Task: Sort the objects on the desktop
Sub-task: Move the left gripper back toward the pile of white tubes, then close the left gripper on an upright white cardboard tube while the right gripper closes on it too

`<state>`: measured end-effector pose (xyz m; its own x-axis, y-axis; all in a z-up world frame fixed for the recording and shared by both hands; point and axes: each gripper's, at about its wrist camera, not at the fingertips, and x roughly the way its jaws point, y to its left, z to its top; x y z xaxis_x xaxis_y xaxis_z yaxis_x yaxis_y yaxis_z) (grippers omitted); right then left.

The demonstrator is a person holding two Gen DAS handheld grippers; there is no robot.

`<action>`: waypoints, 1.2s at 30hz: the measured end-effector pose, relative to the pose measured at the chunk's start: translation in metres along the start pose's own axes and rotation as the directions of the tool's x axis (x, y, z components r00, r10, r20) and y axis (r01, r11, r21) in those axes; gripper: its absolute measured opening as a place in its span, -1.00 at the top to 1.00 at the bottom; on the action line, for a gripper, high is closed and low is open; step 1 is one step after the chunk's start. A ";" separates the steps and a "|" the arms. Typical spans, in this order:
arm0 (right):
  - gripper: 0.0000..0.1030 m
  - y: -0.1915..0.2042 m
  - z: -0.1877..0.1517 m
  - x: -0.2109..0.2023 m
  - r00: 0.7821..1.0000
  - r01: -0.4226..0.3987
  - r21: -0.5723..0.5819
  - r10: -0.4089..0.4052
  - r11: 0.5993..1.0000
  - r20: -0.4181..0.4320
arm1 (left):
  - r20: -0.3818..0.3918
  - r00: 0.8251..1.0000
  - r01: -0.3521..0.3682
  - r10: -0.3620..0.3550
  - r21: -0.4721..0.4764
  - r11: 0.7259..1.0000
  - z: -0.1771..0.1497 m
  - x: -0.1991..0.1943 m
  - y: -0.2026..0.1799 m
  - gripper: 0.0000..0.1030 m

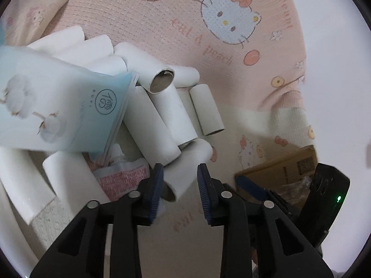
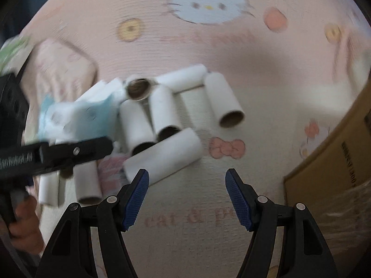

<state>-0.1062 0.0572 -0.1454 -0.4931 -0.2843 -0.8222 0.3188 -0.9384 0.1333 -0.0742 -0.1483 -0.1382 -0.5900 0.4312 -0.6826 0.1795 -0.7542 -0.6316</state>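
A pile of several white cardboard tubes [image 1: 160, 111] lies on a pink cartoon-print cloth [image 1: 167, 27]. A pale blue tissue pack [image 1: 58, 106] rests on the pile's left side. A pink-printed pouch [image 1: 123, 176] lies under the tubes. My left gripper [image 1: 179, 171] is open, its fingertips on either side of the nearest tube [image 1: 185, 164]. My right gripper [image 2: 186, 177] is open and empty, just short of the nearest tube [image 2: 162, 155]. In the blurred right wrist view the left gripper's body [image 2: 58, 155] crosses in from the left beside the tissue pack [image 2: 76, 120].
A brown cardboard box [image 2: 331, 155] stands at the right; it also shows in the left wrist view [image 1: 278, 169]. A pink pillow [image 1: 34, 7] lies at the far left. The cloth is folded back at the right [image 1: 287, 106].
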 end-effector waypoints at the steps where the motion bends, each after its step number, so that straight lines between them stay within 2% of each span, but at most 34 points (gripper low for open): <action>1: -0.29 -0.002 0.001 0.002 1.000 0.005 0.008 -0.005 1.000 -0.003 | -0.006 1.000 -0.011 0.011 0.010 1.000 0.002 0.003 -0.002 0.57; 4: -0.29 -0.005 0.000 0.011 0.998 0.034 0.000 -0.034 0.999 -0.044 | -0.014 1.000 -0.027 0.027 0.020 0.999 0.008 0.011 -0.003 0.61; 6: -0.26 -0.007 -0.002 0.017 0.995 -0.014 0.006 0.015 1.000 -0.094 | -0.037 0.999 -0.040 0.040 -0.003 0.999 0.011 0.019 0.000 0.61; 8: -0.13 -0.008 -0.005 0.019 0.991 -0.073 0.013 0.074 0.997 -0.109 | -0.059 0.998 -0.039 0.037 -0.031 0.999 0.012 0.025 0.006 0.61; 10: 0.25 -0.006 -0.005 0.019 0.992 -0.058 -0.006 0.057 0.998 -0.110 | -0.068 0.997 -0.032 0.028 -0.052 0.998 0.012 0.028 0.009 0.61; 13: 0.33 -0.002 -0.006 0.018 0.993 -0.057 -0.037 0.053 0.998 -0.105 | -0.069 0.998 -0.016 0.012 -0.067 0.998 0.010 0.028 0.010 0.62; 15: 0.33 -0.002 -0.004 0.020 0.993 -0.041 -0.040 0.037 0.998 -0.110 | -0.087 0.996 -0.011 0.005 -0.074 0.997 0.011 0.032 0.010 0.62; 19: 0.33 -0.007 -0.001 0.029 0.988 -0.072 -0.013 0.069 0.997 -0.141 | -0.146 0.989 -0.016 0.003 -0.087 0.996 0.008 0.044 0.008 0.61; 22: 0.32 -0.010 -0.002 0.030 0.985 -0.096 0.002 0.095 0.995 -0.145 | -0.156 0.987 0.012 -0.031 -0.117 0.993 0.002 0.046 0.009 0.61; 25: 0.32 -0.013 -0.002 0.023 0.976 -0.179 0.007 0.179 0.984 -0.125 | -0.182 0.981 0.046 -0.070 -0.130 0.990 -0.004 0.049 0.007 0.61; 32: 0.28 -0.008 -0.006 0.012 0.988 -0.111 -0.126 0.097 0.986 -0.118 | -0.200 0.967 0.119 -0.155 -0.180 0.976 -0.014 0.057 0.008 0.61; 36: 0.01 -0.021 -0.008 0.012 0.980 -0.130 -0.080 0.116 0.988 -0.164 | -0.218 0.940 0.205 -0.262 -0.254 0.945 -0.013 0.064 0.013 0.61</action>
<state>-0.1127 0.0749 -0.1624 -0.3136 -0.3550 -0.8807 0.4441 -0.8746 0.1945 -0.0988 -0.1236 -0.1945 -0.4299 0.7112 -0.5562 0.2487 -0.4990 -0.8302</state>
